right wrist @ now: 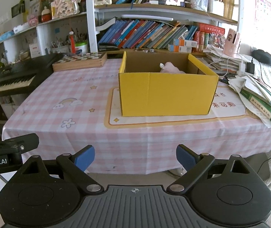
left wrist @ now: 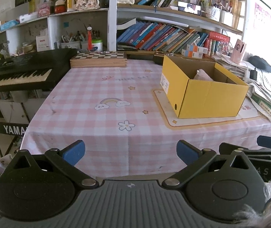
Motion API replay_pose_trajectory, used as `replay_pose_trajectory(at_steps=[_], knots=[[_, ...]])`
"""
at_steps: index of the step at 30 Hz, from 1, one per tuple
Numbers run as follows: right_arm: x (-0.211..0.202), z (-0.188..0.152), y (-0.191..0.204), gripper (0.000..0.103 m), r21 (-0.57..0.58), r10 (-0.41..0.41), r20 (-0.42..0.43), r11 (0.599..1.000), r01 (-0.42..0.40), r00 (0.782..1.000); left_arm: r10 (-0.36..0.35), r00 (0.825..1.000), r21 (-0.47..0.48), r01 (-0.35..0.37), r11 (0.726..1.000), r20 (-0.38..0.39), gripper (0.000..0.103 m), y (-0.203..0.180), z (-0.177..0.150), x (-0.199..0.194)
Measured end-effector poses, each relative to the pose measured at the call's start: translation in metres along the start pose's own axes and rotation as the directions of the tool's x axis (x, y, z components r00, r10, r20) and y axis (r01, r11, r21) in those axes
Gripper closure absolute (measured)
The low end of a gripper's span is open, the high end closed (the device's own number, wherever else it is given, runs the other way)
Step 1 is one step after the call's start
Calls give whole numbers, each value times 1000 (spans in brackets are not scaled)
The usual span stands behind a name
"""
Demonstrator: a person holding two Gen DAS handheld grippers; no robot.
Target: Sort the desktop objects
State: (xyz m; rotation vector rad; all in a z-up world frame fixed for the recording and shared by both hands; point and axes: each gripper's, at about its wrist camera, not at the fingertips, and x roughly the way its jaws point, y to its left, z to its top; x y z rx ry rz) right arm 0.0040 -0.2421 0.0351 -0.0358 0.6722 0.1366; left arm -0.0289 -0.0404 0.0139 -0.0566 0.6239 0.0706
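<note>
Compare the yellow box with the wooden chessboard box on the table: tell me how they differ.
The yellow box stands open at the top with something pale pink inside; the chessboard box is closed, its checkered top showing. The yellow box is tall and sits on a printed mat; the chessboard box is low and flat, lying at the far edge beside the keyboard. One is cardboard, the other wood. Both rest on the pink checked tablecloth.

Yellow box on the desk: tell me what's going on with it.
A person holds the left gripper and the right gripper open and empty at the near edge of the table. The yellow box sits open on a mat, with something soft and pink inside. Nothing is being handled.
</note>
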Motion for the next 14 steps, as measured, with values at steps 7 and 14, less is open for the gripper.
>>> replay_pose_trajectory(at_steps=[7,14], knots=[[1,-1,3,8,-4,1,-4,1000,-1,1000,-17,1000,-7,18,1000,14,0,2,0,-1],[6,3,3,8,-12,6,-13,1000,-6,1000,-9,1000,-13,9,1000,14,0,3,4,0]])
